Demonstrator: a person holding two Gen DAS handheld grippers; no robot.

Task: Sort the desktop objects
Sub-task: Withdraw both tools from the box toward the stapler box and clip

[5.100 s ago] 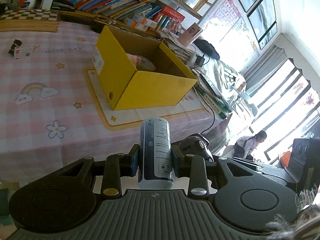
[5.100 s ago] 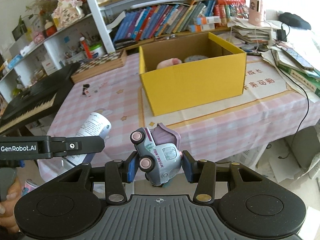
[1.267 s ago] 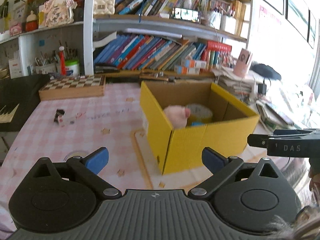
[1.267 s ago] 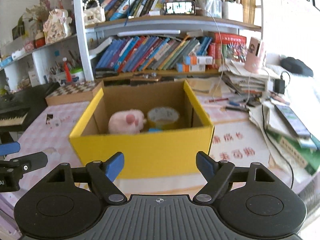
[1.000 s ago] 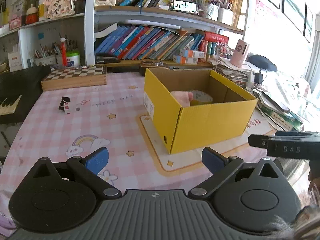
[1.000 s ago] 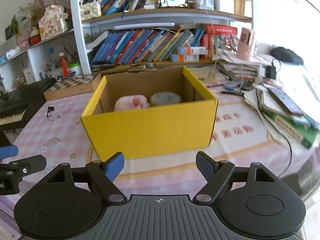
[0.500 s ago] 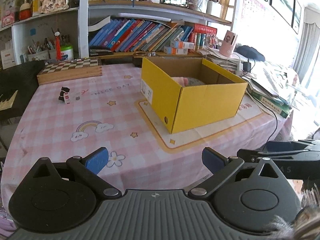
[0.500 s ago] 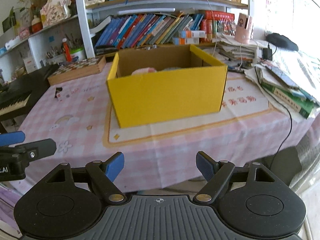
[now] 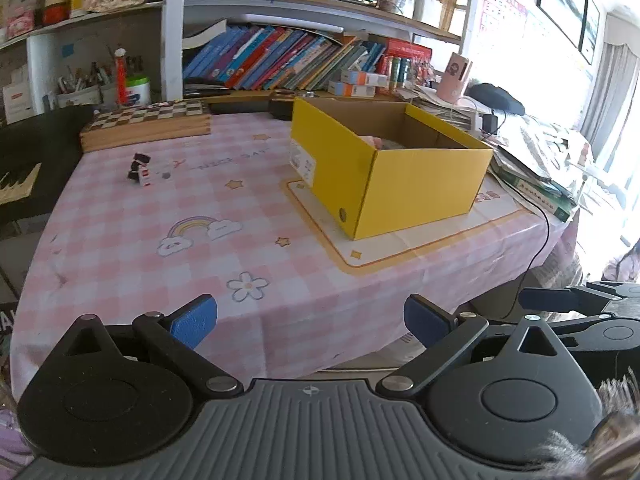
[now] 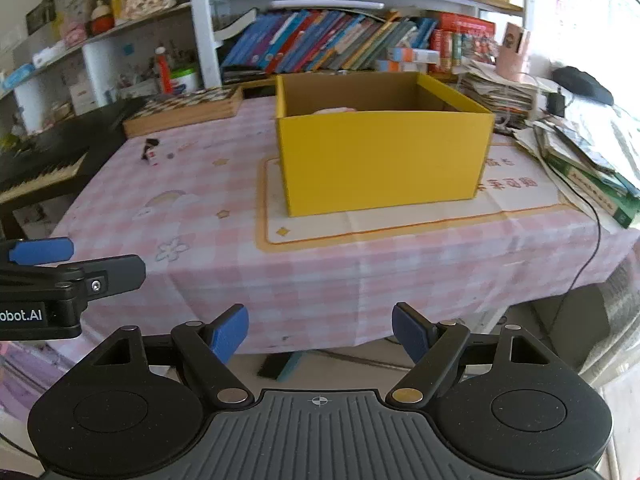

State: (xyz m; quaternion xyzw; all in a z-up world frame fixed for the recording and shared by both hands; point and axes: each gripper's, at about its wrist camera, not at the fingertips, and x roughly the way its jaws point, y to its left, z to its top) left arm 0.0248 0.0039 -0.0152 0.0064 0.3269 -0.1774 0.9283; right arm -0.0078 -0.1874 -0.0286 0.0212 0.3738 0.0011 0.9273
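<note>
A yellow cardboard box [image 9: 416, 184] [image 10: 380, 164] stands open-topped on a pink checked tablecloth [image 9: 168, 216] [image 10: 208, 224]. Only a sliver of something pink [image 9: 374, 141] [image 10: 332, 111] shows over its rim; the rest of its contents is hidden. My left gripper [image 9: 310, 318] is open and empty, held back beyond the table's near edge. My right gripper [image 10: 320, 334] is open and empty too, also off the near edge and facing the box's front wall. Each gripper shows at the side of the other's view.
A few small black and white pieces [image 9: 141, 171] [image 10: 151, 153] lie at the far left of the cloth. A chessboard box [image 9: 148, 122] sits behind them, a keyboard [image 10: 36, 176] at the left. Books and papers [image 10: 580, 152] pile up at the right, with a cable [image 9: 540, 236] hanging down.
Both grippers have drawn back from the box toward the table's near edge and sunk a little. The box looks smaller and its contents have dropped out of sight. Both stayed open and empty.
</note>
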